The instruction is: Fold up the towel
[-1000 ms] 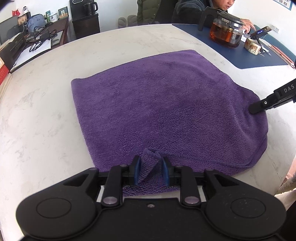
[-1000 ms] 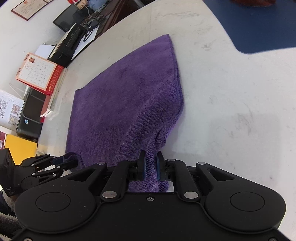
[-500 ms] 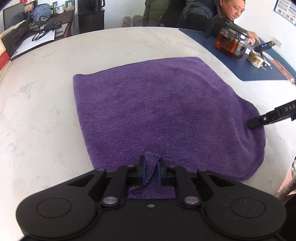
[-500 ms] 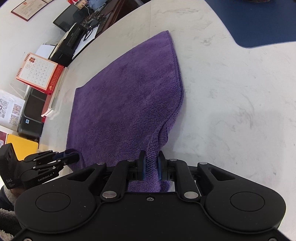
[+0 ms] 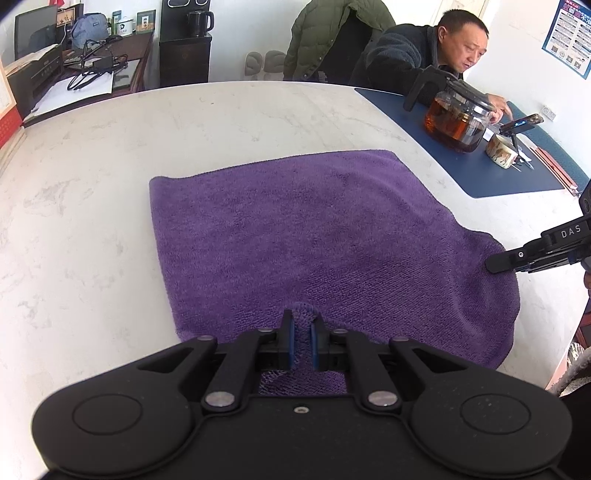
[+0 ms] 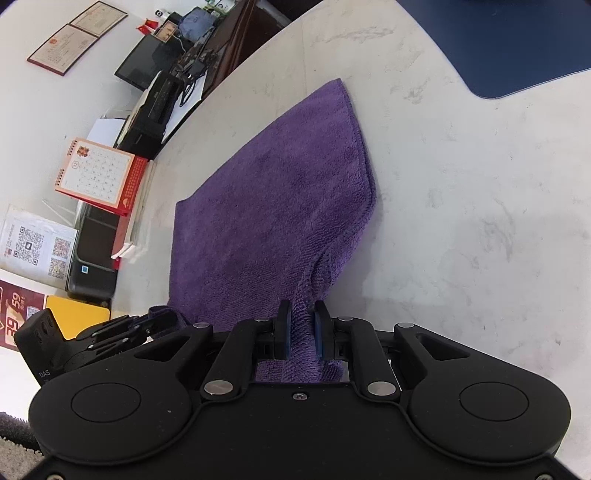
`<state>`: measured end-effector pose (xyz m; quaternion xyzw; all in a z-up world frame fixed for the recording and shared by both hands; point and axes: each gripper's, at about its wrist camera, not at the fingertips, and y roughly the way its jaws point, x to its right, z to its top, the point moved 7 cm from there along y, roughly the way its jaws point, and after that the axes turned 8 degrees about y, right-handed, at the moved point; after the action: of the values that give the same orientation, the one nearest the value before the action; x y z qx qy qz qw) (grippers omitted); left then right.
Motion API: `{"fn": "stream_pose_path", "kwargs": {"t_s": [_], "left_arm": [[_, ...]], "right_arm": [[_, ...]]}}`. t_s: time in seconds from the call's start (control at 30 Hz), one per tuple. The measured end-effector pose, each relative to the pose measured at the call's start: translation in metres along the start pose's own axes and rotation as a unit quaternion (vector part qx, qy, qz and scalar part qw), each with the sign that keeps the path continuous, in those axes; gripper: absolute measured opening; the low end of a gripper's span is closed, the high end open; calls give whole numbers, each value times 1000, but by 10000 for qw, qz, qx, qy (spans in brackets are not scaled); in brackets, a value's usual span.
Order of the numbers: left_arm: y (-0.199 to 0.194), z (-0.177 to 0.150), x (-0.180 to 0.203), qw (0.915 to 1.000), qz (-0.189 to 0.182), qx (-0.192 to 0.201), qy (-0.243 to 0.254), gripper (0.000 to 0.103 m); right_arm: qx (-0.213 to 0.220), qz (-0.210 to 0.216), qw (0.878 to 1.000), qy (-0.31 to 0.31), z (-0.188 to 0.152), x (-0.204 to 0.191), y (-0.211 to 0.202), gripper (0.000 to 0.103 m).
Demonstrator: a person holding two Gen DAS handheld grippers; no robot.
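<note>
Step in hand: both near corners of the purple towel (image 5: 314,236) are pinched, fold not yet carried over. The towel lies flat on the white marble-look table (image 5: 85,221), far edge toward the seated person, near edge toward the operator.

Left gripper (image 5: 302,341): fingers clamped together on a small hump of terry at the near left corner. Right gripper (image 6: 302,332): fingers likewise clamped on a pinch of cloth at the near right corner, the fabric drawn up into a ridge toward it. In the left wrist view the right gripper's tips sit at the towel's right edge.

Judgement on next move: lift both corners together, level with each other, and carry them to the far edge so the near half lays over the far half; uneven lift would skew the fold. Terry is limp and will drag, so the corners need clearance before travelling.

Surface: table pale, faintly veined, scuffed. A dark blue mat (image 5: 480,173) lies at the far right, well apart from the towel, bearing a glass teapot (image 5: 456,122) of amber tea and a small cup (image 5: 500,153).

Room: office. A seated person (image 5: 417,59) in a dark jacket at the mat; a desk with a printer (image 6: 155,114) and cables; a desk calendar (image 6: 98,171); framed certificates (image 6: 77,35) on the wall.
</note>
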<state>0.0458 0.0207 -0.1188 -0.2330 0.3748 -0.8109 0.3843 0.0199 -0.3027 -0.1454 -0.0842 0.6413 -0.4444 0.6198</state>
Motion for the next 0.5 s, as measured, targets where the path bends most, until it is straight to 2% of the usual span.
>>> {"fn": "stream_pose_path", "kwargs": {"t_s": [0.27, 0.33, 0.5], "left_arm": [[-2, 9, -3, 9999, -2, 119, -28, 7], [-3, 10, -4, 9999, -11, 135, -43, 7], [-7, 12, -7, 9997, -9, 205, -146, 6]], "right_arm": [[41, 29, 10000, 29, 5, -4, 3, 12], [40, 80, 10000, 25, 6, -7, 4, 7], [30, 127, 9999, -51, 8, -12, 4, 6]]}}
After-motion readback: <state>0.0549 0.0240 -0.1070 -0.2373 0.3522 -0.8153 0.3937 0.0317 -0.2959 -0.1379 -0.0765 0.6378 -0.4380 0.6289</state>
